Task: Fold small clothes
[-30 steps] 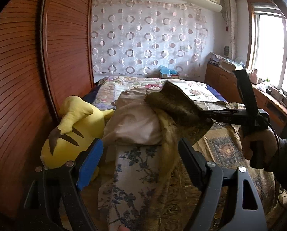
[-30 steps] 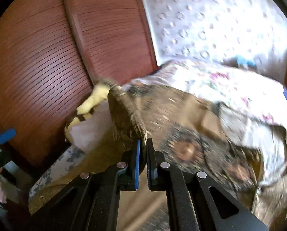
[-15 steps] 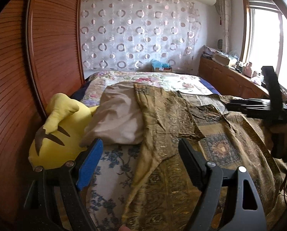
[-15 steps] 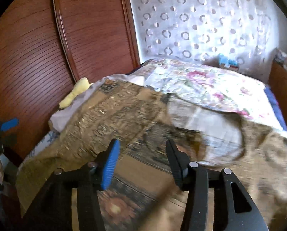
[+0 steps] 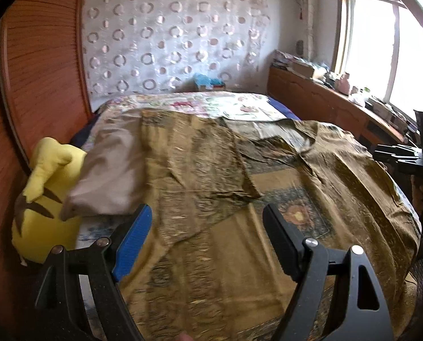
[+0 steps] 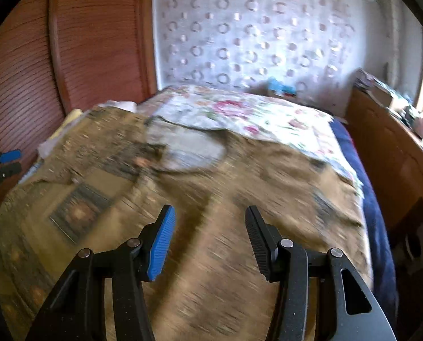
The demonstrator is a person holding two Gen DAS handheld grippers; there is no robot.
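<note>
My right gripper, jaws parted and empty, has let go the golden-brown patterned garment; its folded-over flap now rests across the bed's middle. My left gripper hovers open at the near edge; that fold looks laid.

One patterned brown garment, one yellow plush toy, one pillow.

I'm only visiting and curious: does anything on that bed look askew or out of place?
Yes. The brown patterned garment lies rumpled, one flap folded slantwise across its middle, and its left edge rides over a beige pillow. A yellow plush toy is wedged against the wooden wardrobe.
</note>
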